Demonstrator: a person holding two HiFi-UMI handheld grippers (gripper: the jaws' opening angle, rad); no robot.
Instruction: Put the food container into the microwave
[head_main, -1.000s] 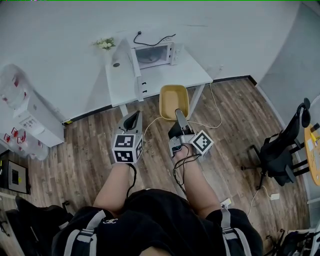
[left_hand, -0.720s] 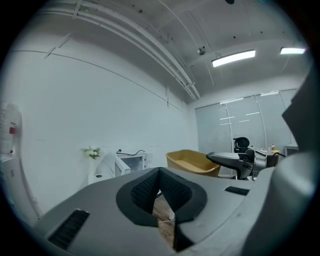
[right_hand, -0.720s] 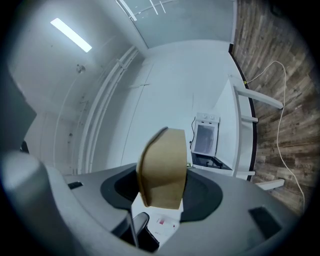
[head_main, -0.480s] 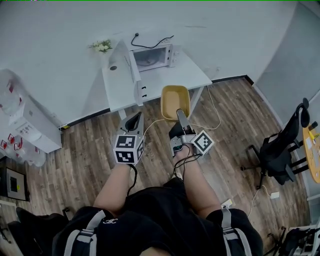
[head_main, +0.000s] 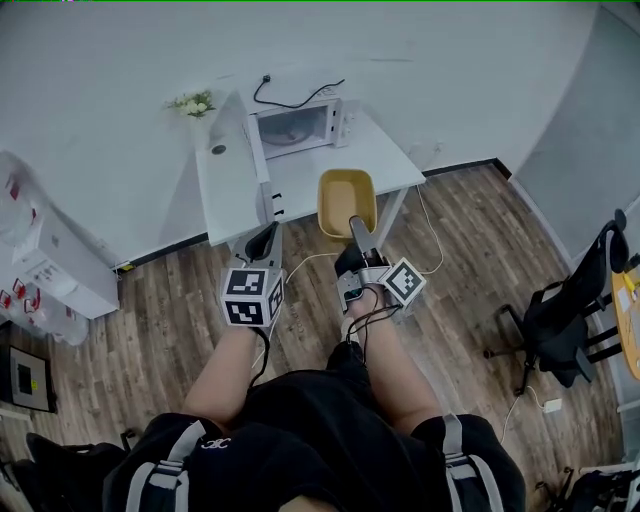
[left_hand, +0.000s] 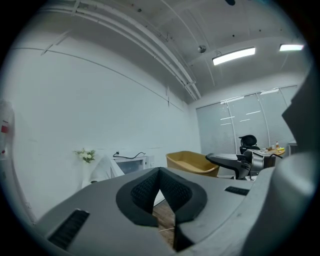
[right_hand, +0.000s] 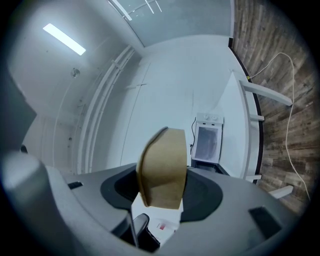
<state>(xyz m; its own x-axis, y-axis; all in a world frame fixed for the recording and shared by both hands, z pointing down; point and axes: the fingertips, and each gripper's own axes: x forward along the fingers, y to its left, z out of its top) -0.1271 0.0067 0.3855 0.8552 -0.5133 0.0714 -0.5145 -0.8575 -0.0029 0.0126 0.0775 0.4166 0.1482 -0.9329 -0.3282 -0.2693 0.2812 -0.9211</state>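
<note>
The white counter bears the microwave at its back edge, door open. My right gripper clamps the tan food container near the front edge; my left gripper hangs alongside, jaws closed, empty

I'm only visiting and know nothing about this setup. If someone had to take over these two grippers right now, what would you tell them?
Left gripper: fingers together, holding nothing, held out over the wood floor.
Right gripper: shut on the near rim of the food container, which is held in the air in front of the table.
Microwave: on the table by the wall, with its door swung open.
Done: the container is in the gripper and the door is open.
Left: step closer, set the container inside the microwave, and let go.
</note>
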